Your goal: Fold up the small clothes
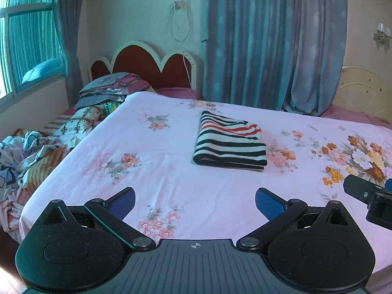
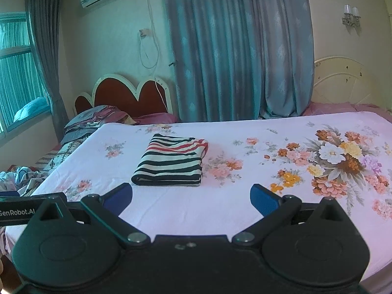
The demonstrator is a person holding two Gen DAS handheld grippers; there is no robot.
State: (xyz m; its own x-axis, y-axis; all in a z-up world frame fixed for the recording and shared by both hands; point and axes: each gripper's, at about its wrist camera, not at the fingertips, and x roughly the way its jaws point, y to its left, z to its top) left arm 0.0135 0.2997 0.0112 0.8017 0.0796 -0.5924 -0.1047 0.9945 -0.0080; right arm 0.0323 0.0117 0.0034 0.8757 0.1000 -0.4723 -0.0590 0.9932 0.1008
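No containers in view. Only legible writing: "GenRobot.AI" on the left gripper's side (image 2: 17, 212), seen at left edge of right wrist view. Striped garment (image 1: 230, 142) (image 2: 171, 160), black/white w/ some red stripes, lies folded flat on the bed (image 1: 171, 171) (image 2: 245, 208), toward its far edge, nearer the far-left corner than the right. Left gripper (image 1: 195, 202) and right gripper (image 2: 191, 199): jaws spread wide, empty, both short of the garment w/ bare floral sheet between, not touching it.

Folded striped garment (image 1: 230, 142) flat on bed
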